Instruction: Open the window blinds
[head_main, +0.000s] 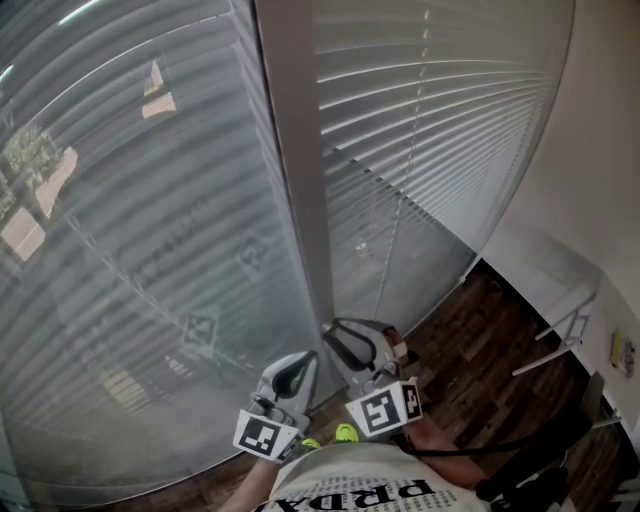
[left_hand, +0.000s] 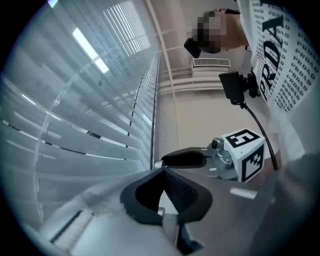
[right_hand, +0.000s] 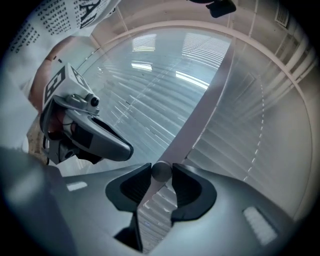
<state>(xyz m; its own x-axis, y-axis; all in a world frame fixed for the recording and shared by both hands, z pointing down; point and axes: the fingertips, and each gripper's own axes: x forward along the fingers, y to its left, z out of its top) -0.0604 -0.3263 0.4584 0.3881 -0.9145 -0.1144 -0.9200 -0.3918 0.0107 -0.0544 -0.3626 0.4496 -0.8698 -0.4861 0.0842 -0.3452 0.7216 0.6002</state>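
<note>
Item: window blinds, two panels, the left panel (head_main: 150, 250) and the right panel (head_main: 430, 120), hanging either side of a pale upright post (head_main: 300, 180). Both reach almost to the floor and their slats lie close to flat. Control: a slim tilt wand (right_hand: 161, 171), as I take it to be, hanging in front of the right panel just beside the post. Condition, by my judgement: the slats are thin, light and easily kinked, so I keep off them. The wand is stiff, smooth and probably slippery, and it hangs loose from above, so it will swing if I nudge it. Best hold: low on the wand, near its rounded end, square across the pads, so I can twist it about its own length and not pull down. Right hand-held gripper (head_main: 352, 335): jaws fairly wide, the wand's grey end between the tips, both pads seemingly against it. Left hand-held gripper (left_hand: 162, 170): tips together, holding nothing, close beside the right one. Surface: none carries anything here. Under me is a floor (head_main: 480, 350) of dark wood planks. Room: a plain white wall (head_main: 590, 150) stands to the right.
</note>
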